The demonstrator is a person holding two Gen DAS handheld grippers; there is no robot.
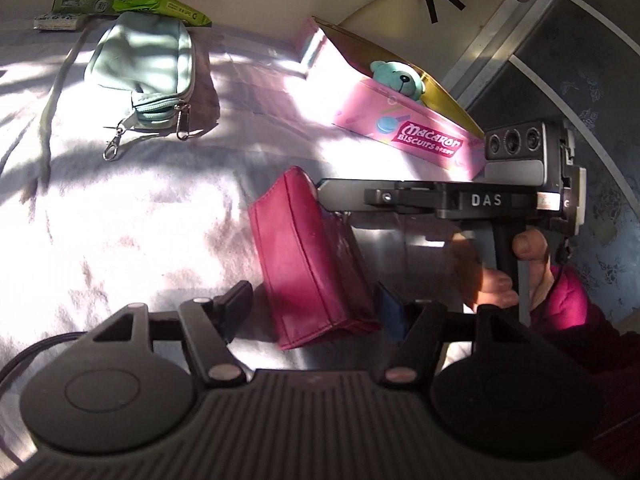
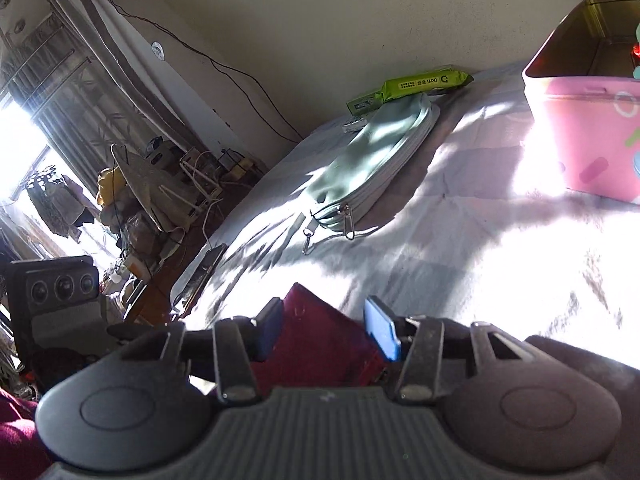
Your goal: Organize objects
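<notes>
A dark red wallet (image 1: 312, 264) stands tilted on the pale bedsheet (image 1: 120, 220). My right gripper (image 1: 332, 196) reaches in from the right, held by a person's hand (image 1: 496, 280), and is shut on the wallet's top edge. In the right wrist view the wallet (image 2: 320, 340) fills the gap between the blue pads of my right gripper (image 2: 327, 330). My left gripper (image 1: 313, 308) straddles the wallet's lower end. Its right pad is against the wallet, but its left finger (image 1: 236, 304) stands clear, so it is open.
A mint green pouch (image 1: 144, 68) with clips and a strap lies at the far left. A pink biscuit tin (image 1: 424, 136) stands open at the far right with a teal teddy bear (image 1: 400, 78) inside. Green packets (image 1: 160, 6) lie by the wall. The bed's edge drops off to the left (image 2: 200, 276).
</notes>
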